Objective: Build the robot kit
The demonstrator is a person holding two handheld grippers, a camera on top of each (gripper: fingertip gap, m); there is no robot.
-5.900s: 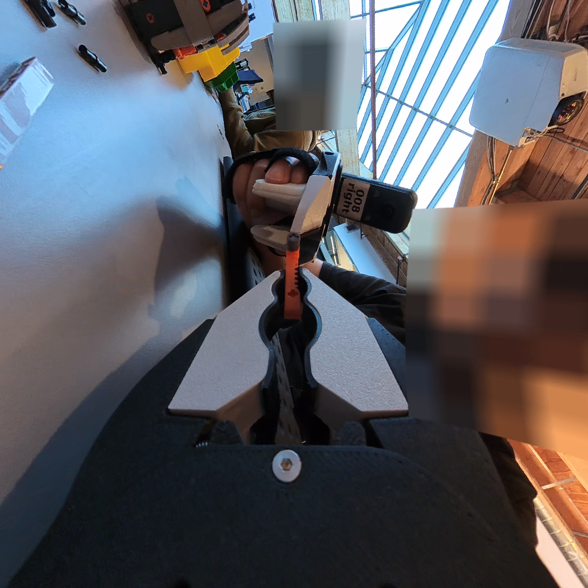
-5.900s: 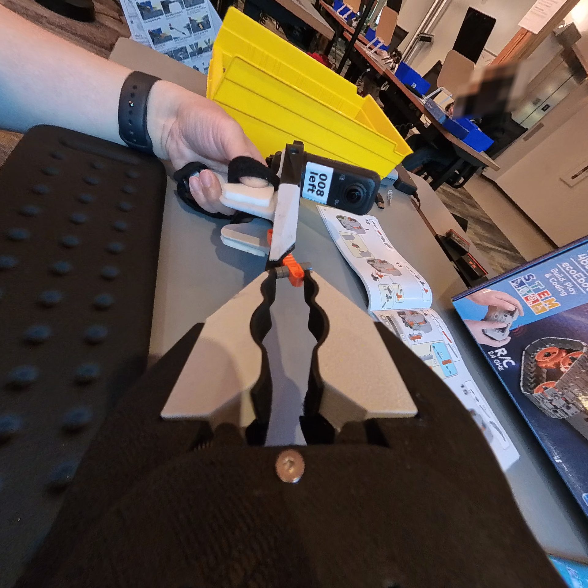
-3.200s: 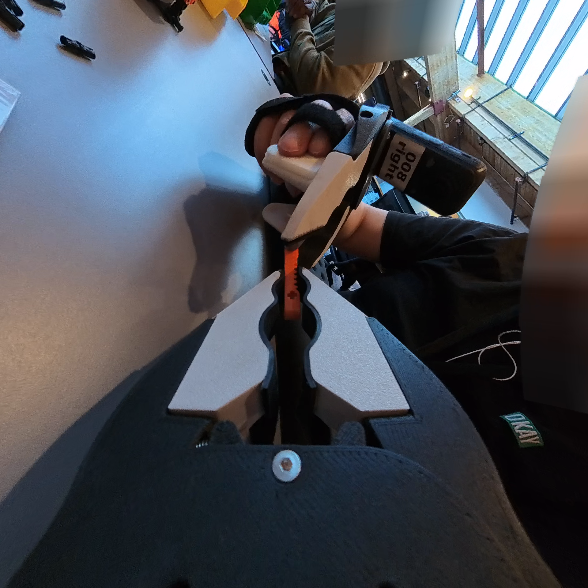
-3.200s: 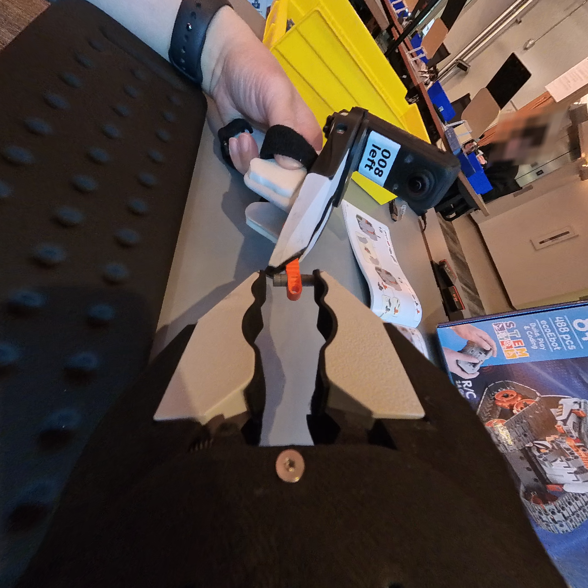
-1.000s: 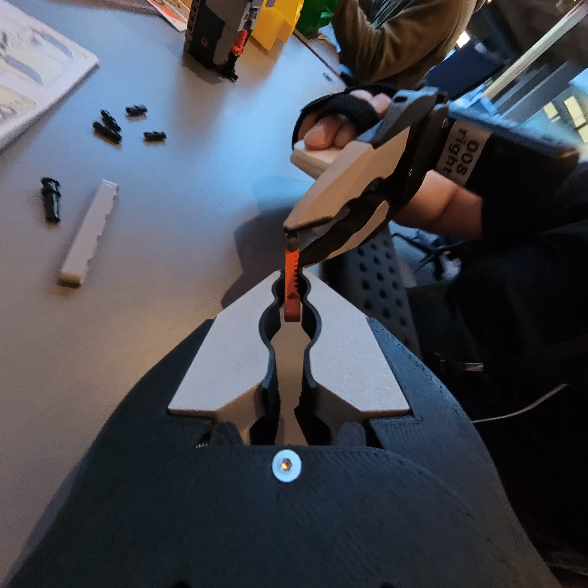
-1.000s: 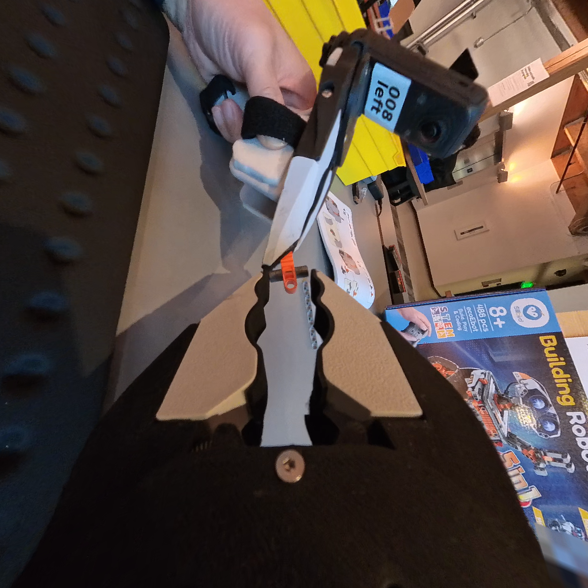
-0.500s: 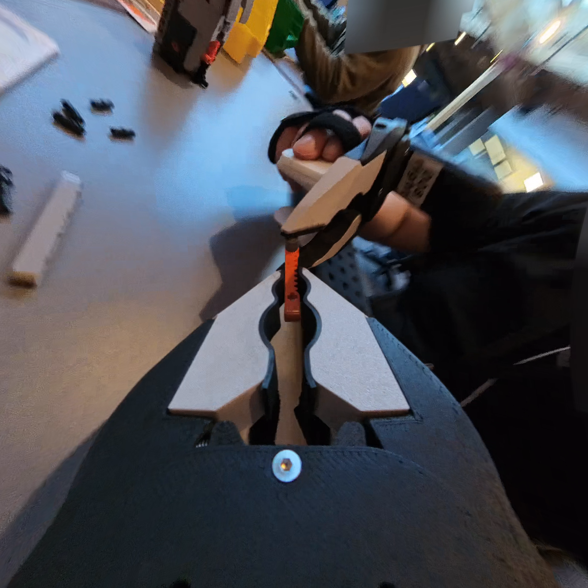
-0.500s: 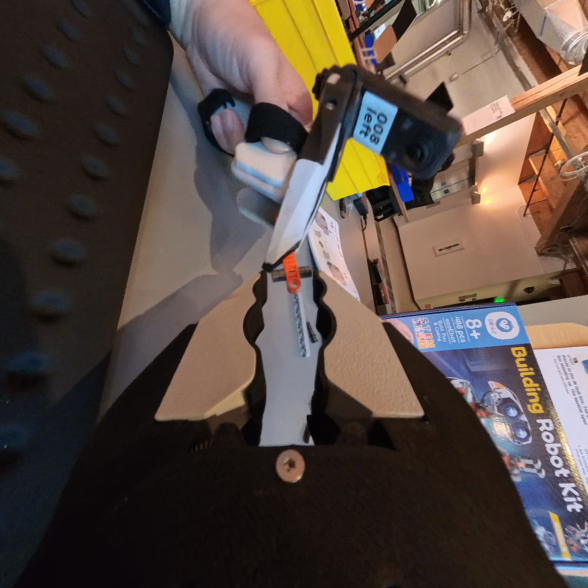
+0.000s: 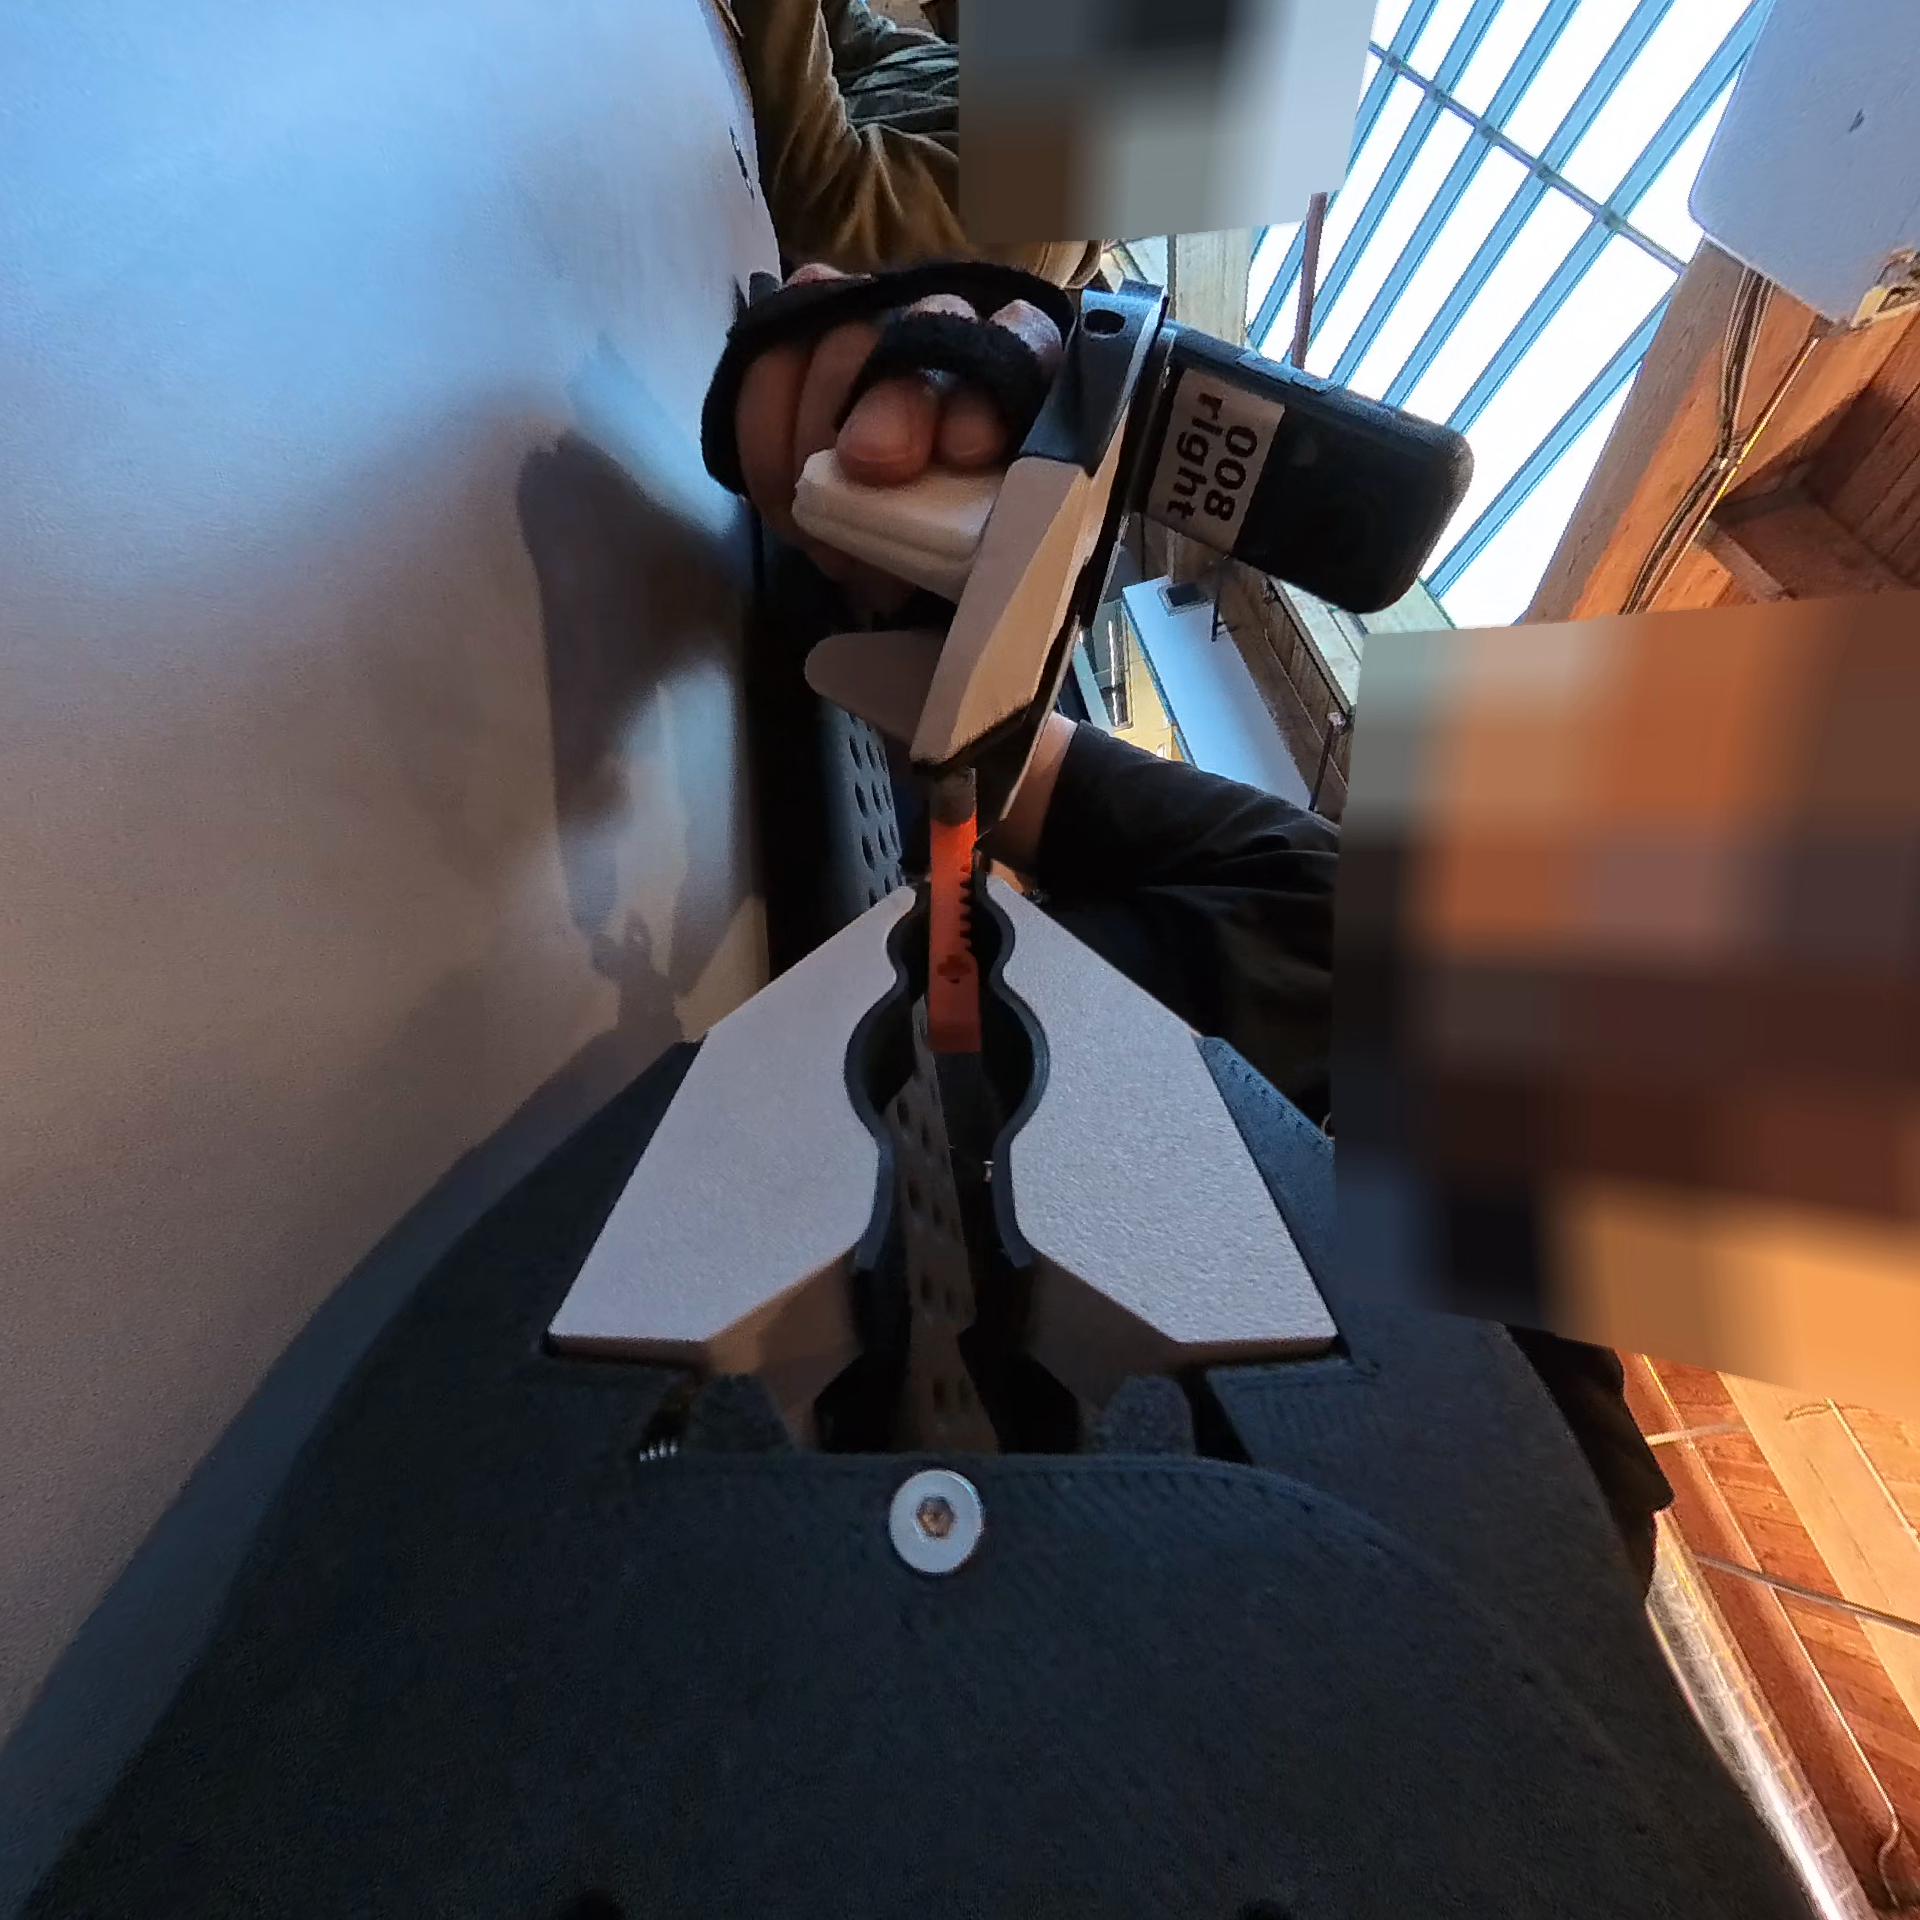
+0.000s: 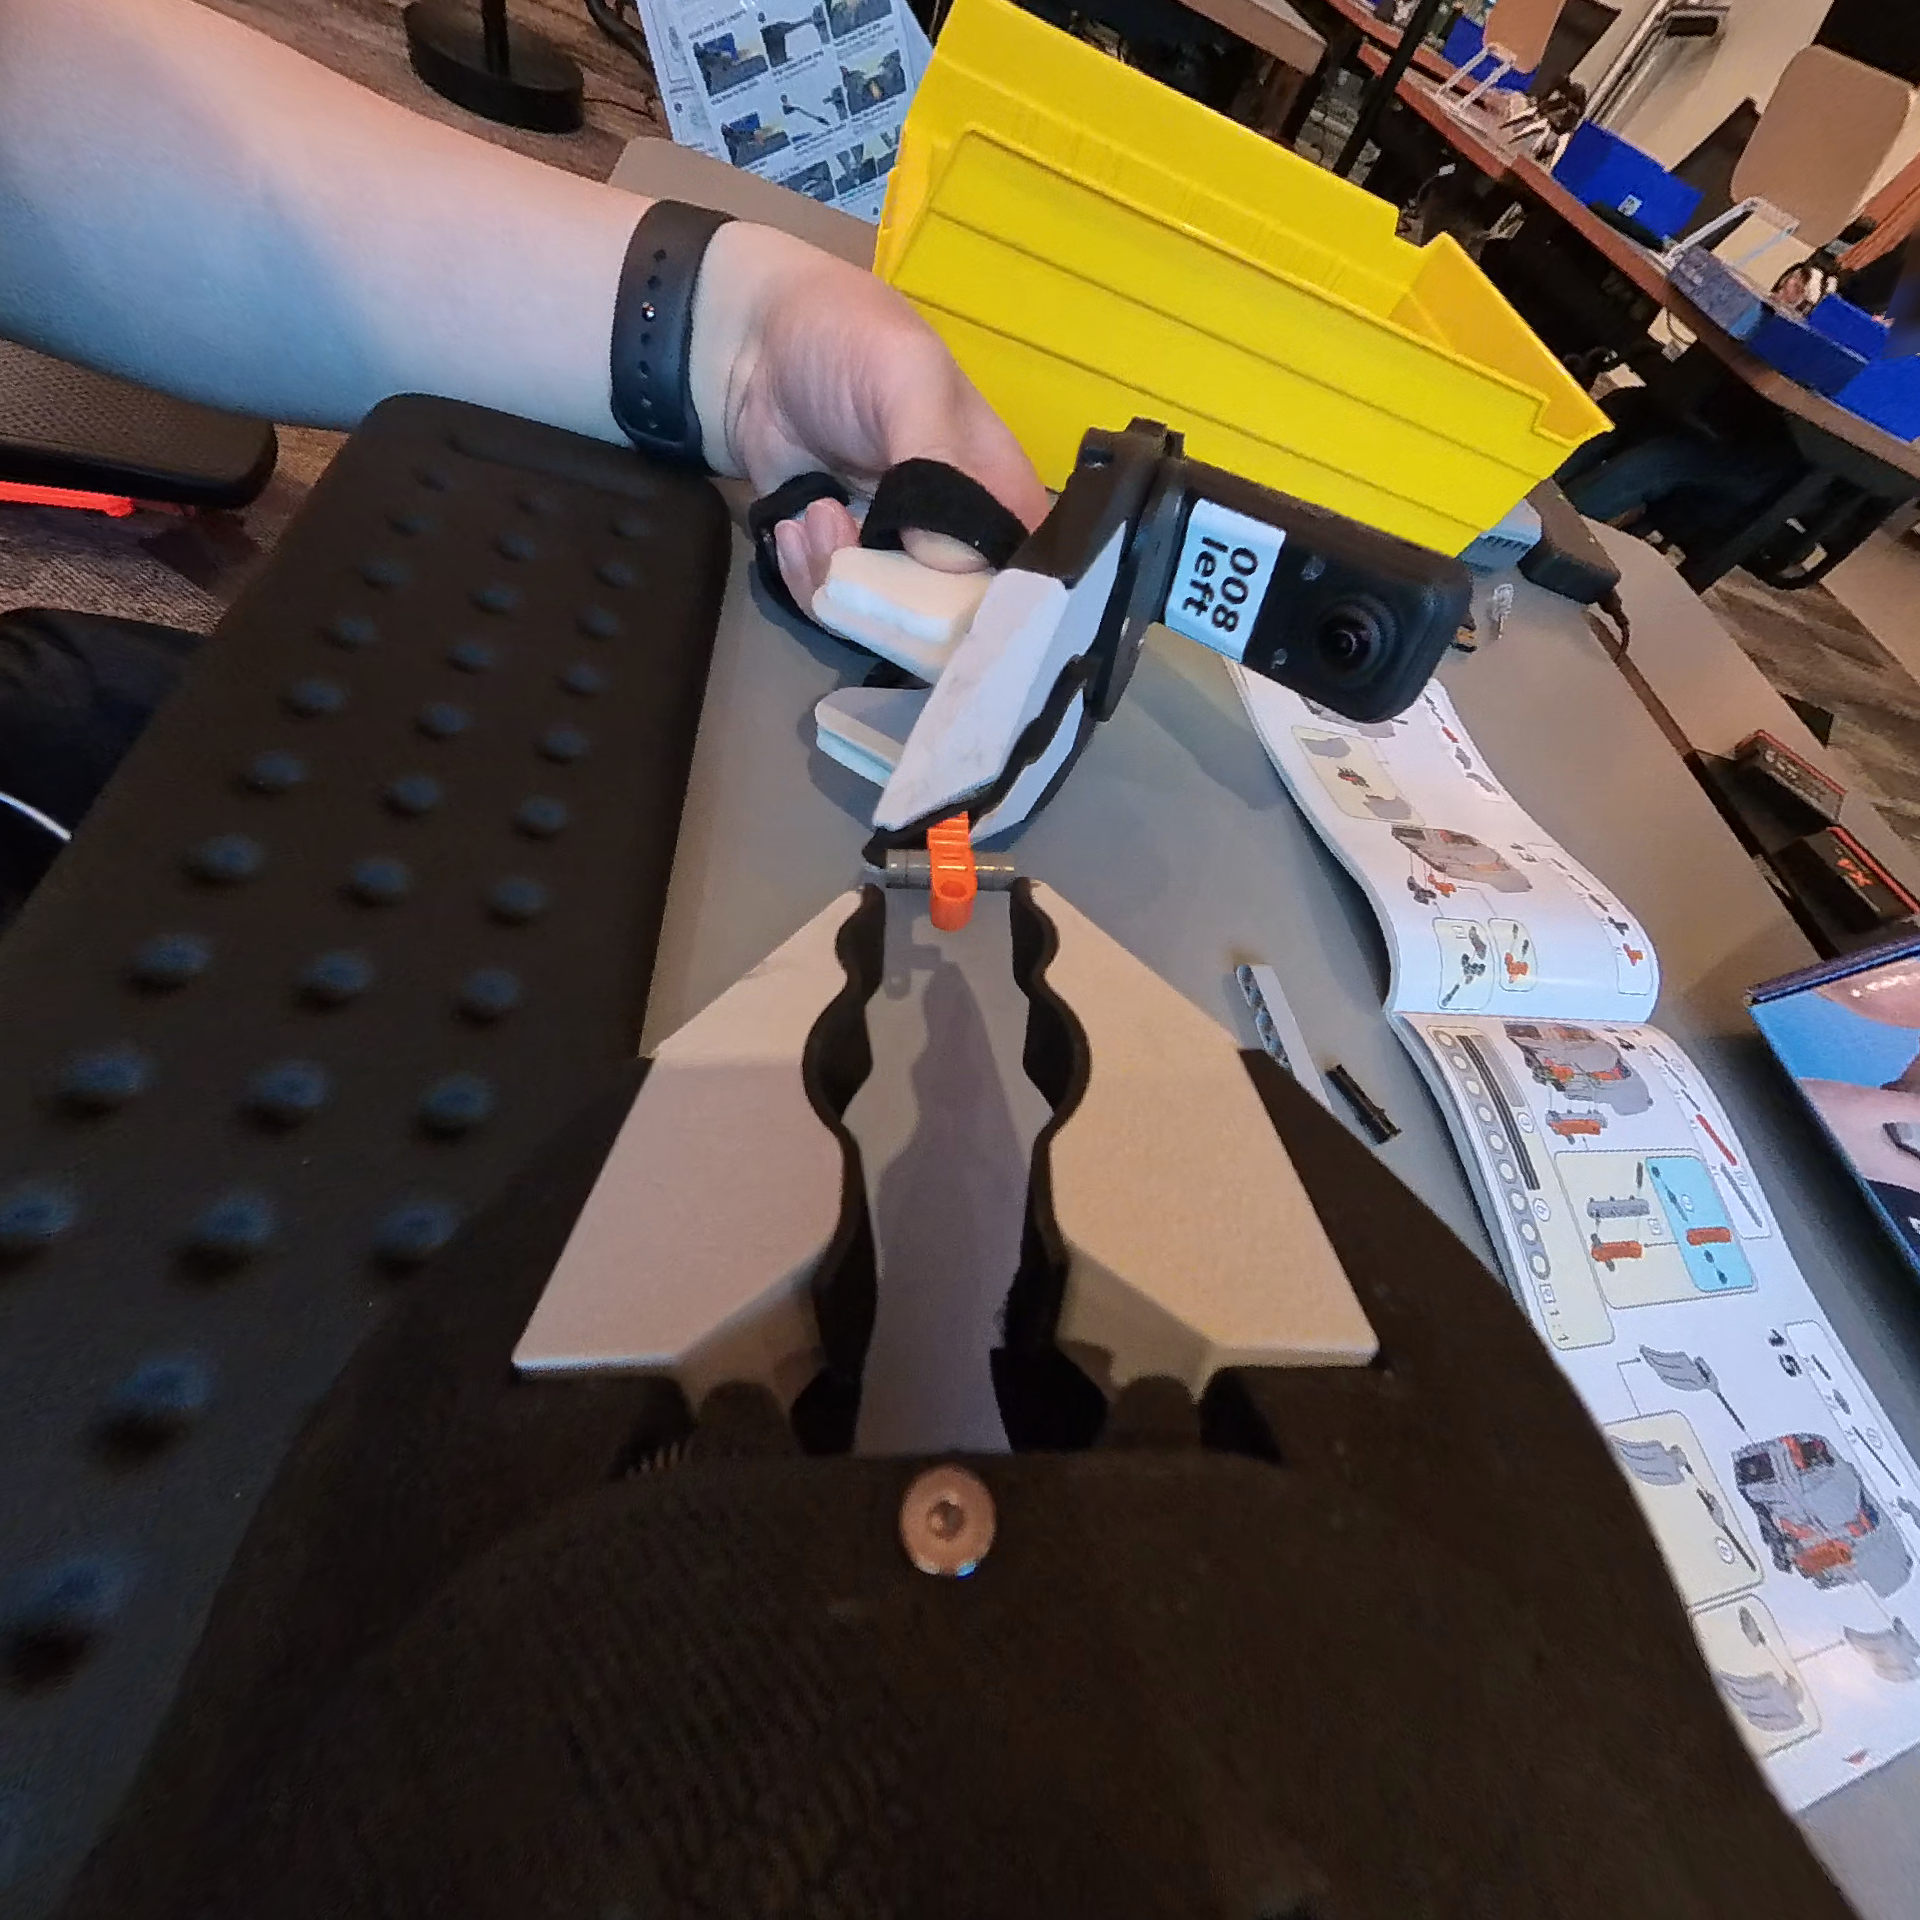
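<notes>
My left gripper (image 9: 951, 896) is shut on a thin orange toothed piece (image 9: 954, 961) that sticks out past its tips. My right gripper (image 10: 940, 883) is shut on a short grey axle (image 10: 902, 871) held crosswise between its tips. The orange piece (image 10: 948, 883) sits on the middle of that axle. The two grippers meet tip to tip above the grey table (image 10: 1174, 852). The left wrist view shows the right gripper (image 9: 948, 764) with the axle end (image 9: 953, 800) at the orange piece's top. The right wrist view shows the left gripper (image 10: 935, 816) coming in from above.
A yellow bin (image 10: 1195, 312) stands at the back. An open instruction booklet (image 10: 1507, 1039), a blue box (image 10: 1839, 1091), a grey beam (image 10: 1262, 1003) and a black pin (image 10: 1361, 1117) lie to the right. A black dimpled pad (image 10: 364, 831) is at the left. Both grippers' tips are close together, under 4 cm apart.
Both grippers have kept their hold and stayed tip to tip. The joined pair has turned, so the left view swung from the tabletop up to the windows and the right view levelled out.
</notes>
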